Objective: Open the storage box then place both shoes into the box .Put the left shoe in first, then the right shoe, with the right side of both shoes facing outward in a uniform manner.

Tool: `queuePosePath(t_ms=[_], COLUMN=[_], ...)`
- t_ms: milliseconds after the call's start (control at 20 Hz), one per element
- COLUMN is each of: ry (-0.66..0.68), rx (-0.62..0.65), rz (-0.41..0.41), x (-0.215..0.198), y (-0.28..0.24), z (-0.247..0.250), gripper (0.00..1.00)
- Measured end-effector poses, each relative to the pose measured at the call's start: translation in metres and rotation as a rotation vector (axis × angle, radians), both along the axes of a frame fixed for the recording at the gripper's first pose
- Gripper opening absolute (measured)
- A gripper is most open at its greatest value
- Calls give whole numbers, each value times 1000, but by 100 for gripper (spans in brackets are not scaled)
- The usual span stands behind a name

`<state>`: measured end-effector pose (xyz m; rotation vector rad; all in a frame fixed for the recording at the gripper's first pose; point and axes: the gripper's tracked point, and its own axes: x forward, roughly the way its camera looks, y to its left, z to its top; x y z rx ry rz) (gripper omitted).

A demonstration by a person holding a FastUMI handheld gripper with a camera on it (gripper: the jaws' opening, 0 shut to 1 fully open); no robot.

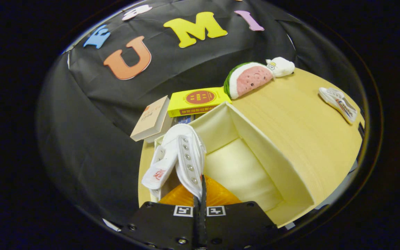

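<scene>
Black cloth backs a pale wooden table [290,139] where a cream storage box [255,152] stands open. Closed together, the gripper [201,194] fingers pinch the eyelet edge of a white shoe [181,156], which hangs over the box's near left corner above its orange sole. Well apart, at the table's far right, lies the second shoe [339,103]. Beyond the box sit a tan book [151,119], a yellow book [198,100], a watermelon plush [250,79] and a small white plush [281,66].
</scene>
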<state>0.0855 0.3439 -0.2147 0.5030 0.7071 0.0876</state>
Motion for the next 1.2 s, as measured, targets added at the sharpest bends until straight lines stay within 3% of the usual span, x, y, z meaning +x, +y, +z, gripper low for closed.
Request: queuePosePath(t_ms=[250,400,500,950,1200], ry=[69,130,99,-276,-349], rx=[38,30,-14,-265,-277], rz=[83,164,184,319,262], x=[-5,-10,-12,-17,-15], y=[13,17,7,-98,-206], z=[-23,-33,-31,54,86], gripper=[4,59,95,95,95])
